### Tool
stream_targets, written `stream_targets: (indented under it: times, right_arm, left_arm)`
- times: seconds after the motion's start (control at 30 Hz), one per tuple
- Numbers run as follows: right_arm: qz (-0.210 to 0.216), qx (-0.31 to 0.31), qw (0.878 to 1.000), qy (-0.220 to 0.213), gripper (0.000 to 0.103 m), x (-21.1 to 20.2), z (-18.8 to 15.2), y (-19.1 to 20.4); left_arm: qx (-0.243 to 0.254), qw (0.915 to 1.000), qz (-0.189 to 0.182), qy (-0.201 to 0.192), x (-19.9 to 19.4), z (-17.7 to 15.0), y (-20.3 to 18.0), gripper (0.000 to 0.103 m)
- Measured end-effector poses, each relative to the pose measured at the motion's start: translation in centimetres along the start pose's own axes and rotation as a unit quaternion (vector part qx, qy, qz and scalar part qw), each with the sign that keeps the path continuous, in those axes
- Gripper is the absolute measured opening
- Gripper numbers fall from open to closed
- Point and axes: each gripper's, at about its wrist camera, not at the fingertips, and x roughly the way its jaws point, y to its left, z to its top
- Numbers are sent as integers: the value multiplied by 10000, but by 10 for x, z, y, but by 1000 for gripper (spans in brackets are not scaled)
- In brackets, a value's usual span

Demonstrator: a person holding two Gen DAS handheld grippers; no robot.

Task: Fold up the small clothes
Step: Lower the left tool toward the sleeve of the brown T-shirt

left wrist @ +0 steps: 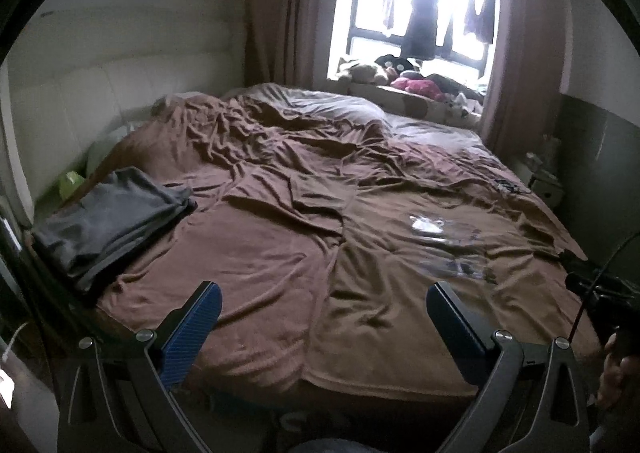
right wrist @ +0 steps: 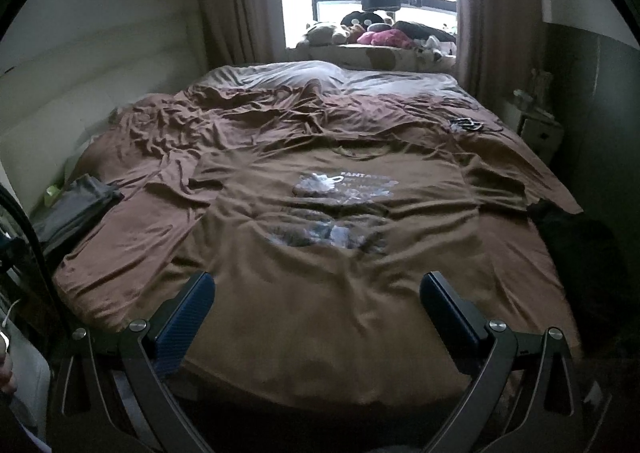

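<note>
brown T-shirt (right wrist: 340,253) flat, hem at bed's (right wrist: 132,237) near edge | left gripper (left wrist: 324,309), right gripper (right wrist: 318,297) spread, empty, above hem | grey folded stack (left wrist: 108,221) far left

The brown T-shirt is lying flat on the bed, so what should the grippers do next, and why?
Probably lower both grippers to one side edge of the brown T-shirt and pinch it there. The shirt lies spread flat, print up, not yet folded, and both the left gripper and the right gripper hang open above its near hem, holding nothing. The grey folded clothes already sit aside.
</note>
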Motion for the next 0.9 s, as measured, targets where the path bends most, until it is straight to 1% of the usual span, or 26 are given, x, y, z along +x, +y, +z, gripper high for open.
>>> stream_targets:
  times: [0.4,0.5,0.6,0.9]
  right_arm:
    - [156,1,9998,146,103,64,36,-8]
    - [186,-10,9997,168,103,81,45,-8]
    - [192,-14,9996,185,103,98,54,-10]
    - [219,53,9992,330,103,150,76,-16]
  left_arm:
    - [-92,9994,225,248,65,22,7,103]
    - [-94,9993,232,293,81,28,8,103]
    - [-90,9992,165,351,100,34,8,103]
    - [-181,9985,192,488,154,49,15,103]
